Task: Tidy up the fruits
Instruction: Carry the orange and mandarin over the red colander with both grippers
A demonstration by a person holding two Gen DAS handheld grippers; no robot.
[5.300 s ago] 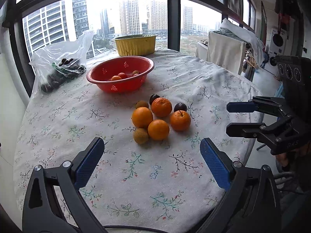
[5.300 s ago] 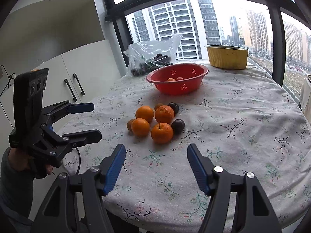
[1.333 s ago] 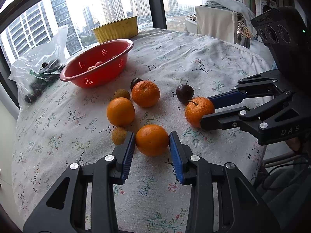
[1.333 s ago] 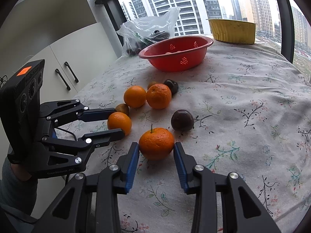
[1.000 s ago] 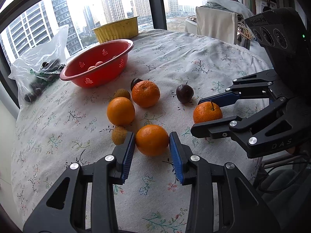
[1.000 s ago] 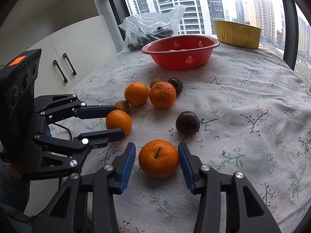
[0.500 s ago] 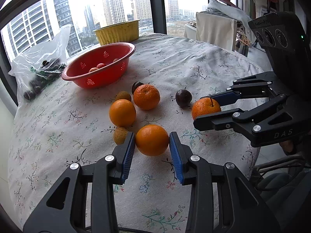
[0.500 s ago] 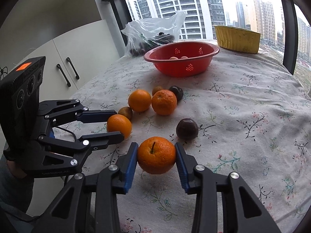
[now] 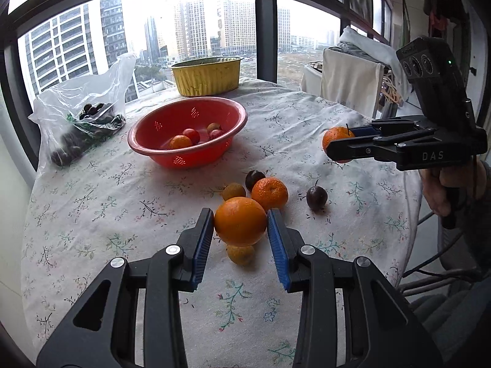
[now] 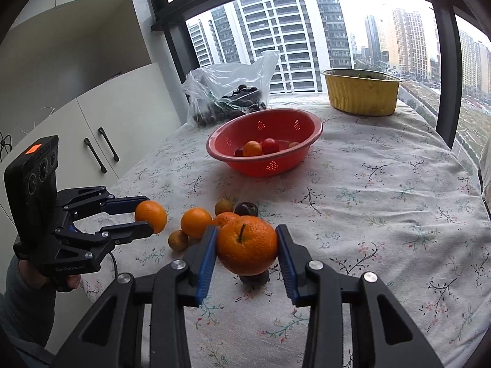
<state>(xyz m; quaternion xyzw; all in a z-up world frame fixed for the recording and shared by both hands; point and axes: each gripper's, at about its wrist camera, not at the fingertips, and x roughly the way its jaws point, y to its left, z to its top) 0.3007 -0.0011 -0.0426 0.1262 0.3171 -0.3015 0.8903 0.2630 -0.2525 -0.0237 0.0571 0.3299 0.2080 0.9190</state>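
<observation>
My left gripper [image 9: 240, 224] is shut on an orange [image 9: 240, 221] and holds it above the table; it also shows in the right wrist view [image 10: 147, 217]. My right gripper [image 10: 247, 247] is shut on a stemmed orange [image 10: 247, 250], also lifted, and shows in the left wrist view [image 9: 337, 145]. On the cloth lie another orange [image 9: 270, 192], two dark plums [image 9: 317, 197], and small brown fruits [image 9: 233, 191]. A red colander [image 9: 187, 136] holding a few small fruits stands further back.
A yellow tub [image 9: 206, 75] stands at the far edge by the window. A clear plastic bag of dark fruit [image 9: 83, 122] lies at the back left. The round table [image 9: 92, 214] has a floral cloth. White cabinets [image 10: 101, 128] stand to the left.
Both grippers have risen from the table with their oranges and the cameras look from higher up. The remaining fruits stayed on the cloth.
</observation>
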